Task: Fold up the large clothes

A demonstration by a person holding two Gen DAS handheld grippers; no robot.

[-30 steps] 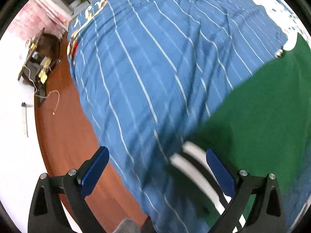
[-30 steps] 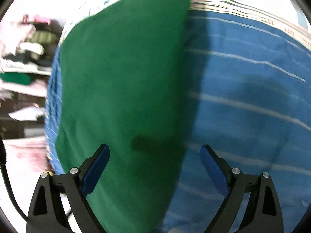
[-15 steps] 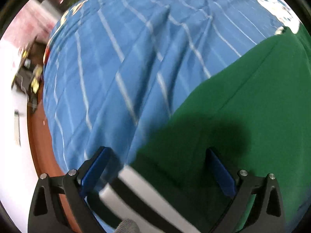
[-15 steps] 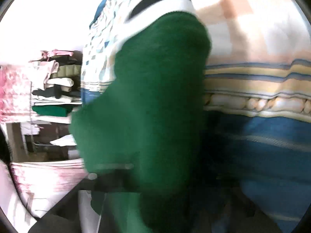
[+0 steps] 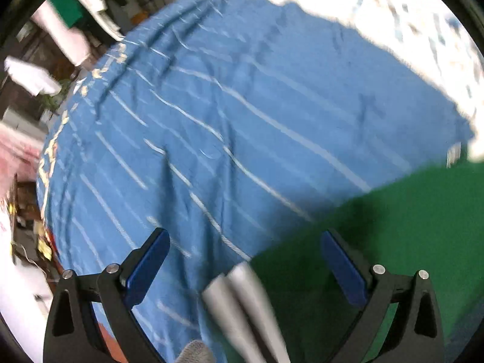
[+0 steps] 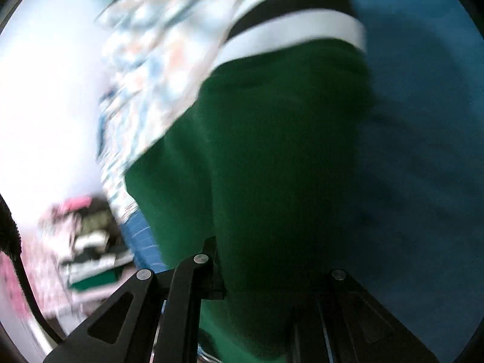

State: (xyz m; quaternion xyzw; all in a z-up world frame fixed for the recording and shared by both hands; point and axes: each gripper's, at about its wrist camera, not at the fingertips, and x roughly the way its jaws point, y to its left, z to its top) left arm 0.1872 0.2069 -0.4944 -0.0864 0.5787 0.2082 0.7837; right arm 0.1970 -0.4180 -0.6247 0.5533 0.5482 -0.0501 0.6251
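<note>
Your right gripper (image 6: 257, 275), wide open a second before, had clamped onto the green garment (image 6: 272, 151) on the blue striped sheet (image 5: 211, 121); your left gripper (image 5: 245, 263) stayed open above its striped cuff (image 5: 242, 296); folding could begin.

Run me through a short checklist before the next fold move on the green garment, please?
1. Right hand-held gripper shut on the green garment: ok.
2. Left hand-held gripper open: ok.
3. Left gripper has cloth pinched: not ok; its fingers stand apart.
4. Striped cuff in sight: ok.
5. Blue striped sheet flat under the garment: not ok, it is creased.
6. Garment's fold edges lined up: cannot tell, views blurred.
</note>
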